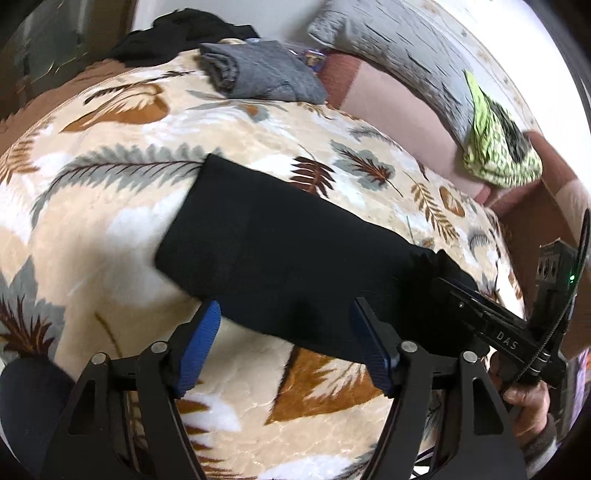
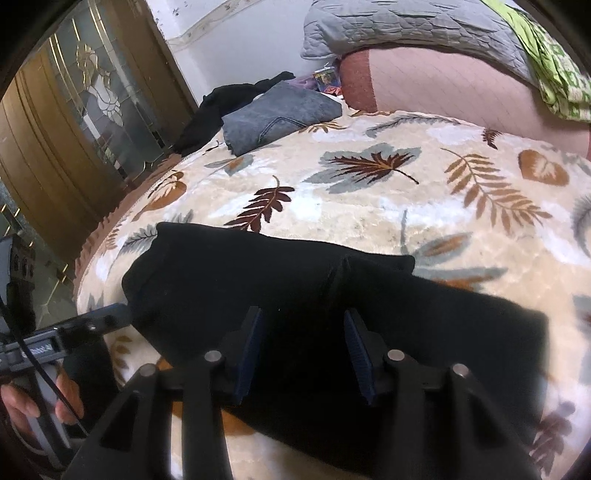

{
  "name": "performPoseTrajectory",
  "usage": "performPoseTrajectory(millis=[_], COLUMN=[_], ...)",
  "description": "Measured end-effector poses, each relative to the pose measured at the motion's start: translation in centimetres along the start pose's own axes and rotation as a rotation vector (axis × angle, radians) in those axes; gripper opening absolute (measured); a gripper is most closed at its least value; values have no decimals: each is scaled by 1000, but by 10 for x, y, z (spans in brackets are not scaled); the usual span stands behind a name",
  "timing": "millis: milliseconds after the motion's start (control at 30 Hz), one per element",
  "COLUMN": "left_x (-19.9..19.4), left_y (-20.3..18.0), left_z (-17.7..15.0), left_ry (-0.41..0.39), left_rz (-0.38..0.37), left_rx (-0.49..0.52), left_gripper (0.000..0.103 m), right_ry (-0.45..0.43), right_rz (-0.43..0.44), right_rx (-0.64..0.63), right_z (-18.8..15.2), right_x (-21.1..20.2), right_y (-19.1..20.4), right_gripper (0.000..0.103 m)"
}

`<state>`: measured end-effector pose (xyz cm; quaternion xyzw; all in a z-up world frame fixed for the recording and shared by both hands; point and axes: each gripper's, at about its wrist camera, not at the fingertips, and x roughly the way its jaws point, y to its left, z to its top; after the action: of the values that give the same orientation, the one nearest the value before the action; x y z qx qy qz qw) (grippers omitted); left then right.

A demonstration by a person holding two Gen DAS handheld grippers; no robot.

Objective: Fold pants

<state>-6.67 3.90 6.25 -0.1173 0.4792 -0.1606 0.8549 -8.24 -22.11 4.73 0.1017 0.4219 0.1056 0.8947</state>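
Observation:
The black pants (image 1: 280,254) lie folded into a long flat band on the leaf-patterned blanket (image 1: 110,221). My left gripper (image 1: 286,314) is open, its blue pads astride the near edge of the band, holding nothing. The right gripper shows in the left wrist view (image 1: 458,291) at the right end of the band, its tips against bunched cloth. In the right wrist view the pants (image 2: 443,332) fill the lower middle, and my right gripper (image 2: 303,317) hovers over them with its pads apart. The left gripper shows in the right wrist view (image 2: 114,314) at the band's left end.
Folded grey jeans (image 1: 258,70) and a heap of black clothes (image 1: 177,33) lie at the far edge of the bed. A grey quilt (image 1: 391,40) and a green patterned cloth (image 1: 495,147) rest on the pink headboard (image 1: 399,107). A wooden glass-panelled door (image 2: 74,122) stands left.

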Motion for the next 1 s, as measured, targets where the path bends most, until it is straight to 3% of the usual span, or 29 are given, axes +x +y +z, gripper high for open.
performPoseTrajectory(millis=[433, 533, 633, 800, 867, 1000], left_x=[4, 5, 9, 19, 20, 22], left_y=[24, 27, 30, 33, 34, 39], left_z=[-7, -7, -8, -9, -8, -6], left_ry=[24, 19, 27, 50, 39, 22], left_rz=[-16, -14, -13, -38, -55, -91], left_rx=[-98, -114, -127, -156, -160, -180], left_gripper=[73, 73, 73, 75, 79, 84], right_ry=[8, 0, 15, 60, 83, 122], right_rz=[8, 51, 119, 167, 191, 173], right_rx=[-19, -42, -72, -215, -286, -379], right_z=[10, 26, 42, 66, 73, 85], right_x=[9, 11, 24, 58, 74, 105], right_y=[5, 15, 31, 77, 97, 124], right_gripper=[51, 51, 60, 61, 72, 74])
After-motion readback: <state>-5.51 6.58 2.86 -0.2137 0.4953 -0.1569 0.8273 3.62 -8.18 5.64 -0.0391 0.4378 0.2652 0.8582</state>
